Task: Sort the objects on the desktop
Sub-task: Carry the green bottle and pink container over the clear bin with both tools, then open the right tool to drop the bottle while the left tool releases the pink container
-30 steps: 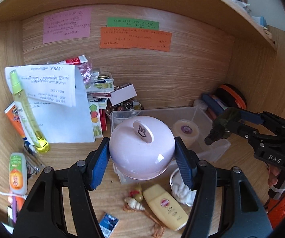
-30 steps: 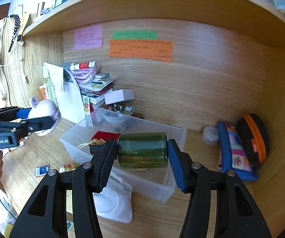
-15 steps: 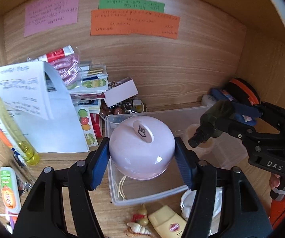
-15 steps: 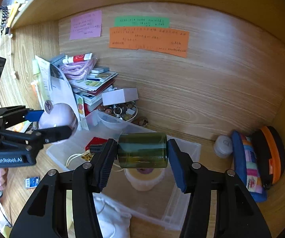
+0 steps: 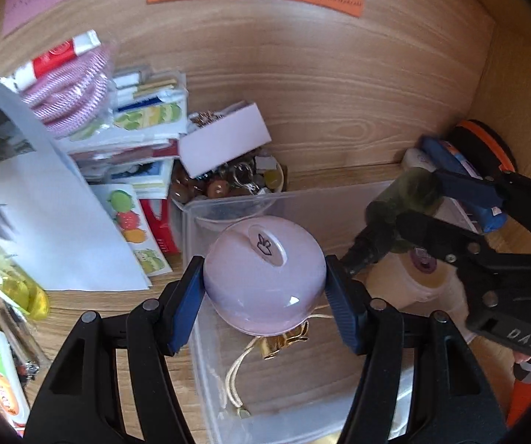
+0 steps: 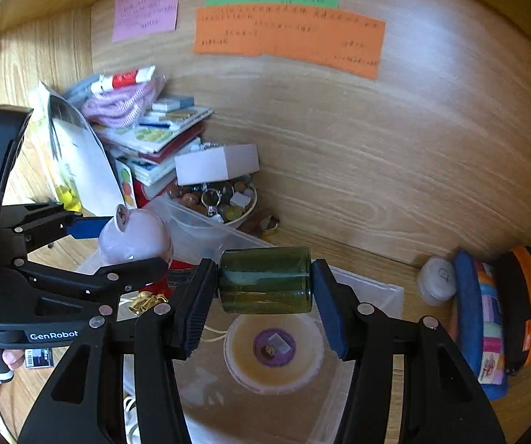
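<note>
Clear plastic bin (image 5: 347,199) on the wooden counter (image 6: 406,222) is our drop target, both loads hover over it. Left hand-held gripper (image 5: 265,281) is clamped on the pink dome-shaped jar (image 5: 265,273), glossy, bunny mark on its top tab, over the bin's left end above the gold trinket (image 5: 284,340). Right hand-held gripper (image 6: 265,288) is clenched on the dark green glass bottle (image 6: 265,281), lying sideways, right above the round cream tub (image 6: 273,347). We'd lower each into bare floor space, clear of tub and trinket, before letting go.
</note>
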Demonstrator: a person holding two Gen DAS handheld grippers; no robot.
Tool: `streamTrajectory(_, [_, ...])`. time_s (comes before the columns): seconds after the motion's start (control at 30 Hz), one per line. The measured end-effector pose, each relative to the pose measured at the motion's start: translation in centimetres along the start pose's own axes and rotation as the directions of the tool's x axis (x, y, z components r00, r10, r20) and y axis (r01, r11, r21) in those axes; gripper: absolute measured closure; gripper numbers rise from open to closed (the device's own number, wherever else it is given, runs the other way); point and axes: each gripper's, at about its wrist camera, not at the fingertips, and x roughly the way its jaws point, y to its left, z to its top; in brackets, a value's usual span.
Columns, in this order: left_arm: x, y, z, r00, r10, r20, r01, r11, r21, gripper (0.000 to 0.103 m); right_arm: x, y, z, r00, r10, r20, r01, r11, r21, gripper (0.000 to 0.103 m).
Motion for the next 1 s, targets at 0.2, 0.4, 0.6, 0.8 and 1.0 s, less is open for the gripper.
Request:
streamTrajectory(0.2, [1.2, -0.1, 0.3, 1.000, 0.022, -0.005, -0.022, 1.000, 0.005, 0.041, 1.6, 0.8, 0.1, 0.998, -0.060, -0.015, 0.059, 0.997, -0.048, 0.057])
streamTrajectory(0.4, [1.7, -1.1, 0.1, 0.996, 0.085, 0.012, -0.086, 0.994, 0.068, 0.041, 2.5, 0.4, 0.3, 0.998, -0.061, -0.035, 0.059, 0.998, -0.038, 0.058])
streamTrajectory(0.6, [1.8, -1.8, -0.1, 0.996, 0.091, 0.013, -0.091, 0.990, 0.105, 0.036, 2.8, 0.2, 0.1, 0.997, -0.066, -0.047, 0.064, 0.997, -0.039, 0.058])
streamTrajectory(0.8, [0.4, -1.6, -0.1, 0.996, 0.086, 0.039, -0.090, 0.991, 0.098, 0.027, 1.5, 0.0, 0.1, 0.996, -0.084, -0.034, 0.083, 0.996, -0.042, 0.057])
streamTrajectory(1.0, [-0.7, -1.5, -0.2, 0.994, 0.100, 0.051, -0.105, 0.988, 0.110, 0.023, 0.1, -0.4, -0.6, 0.995, -0.100, -0.030, 0.099, 0.995, -0.028, 0.053])
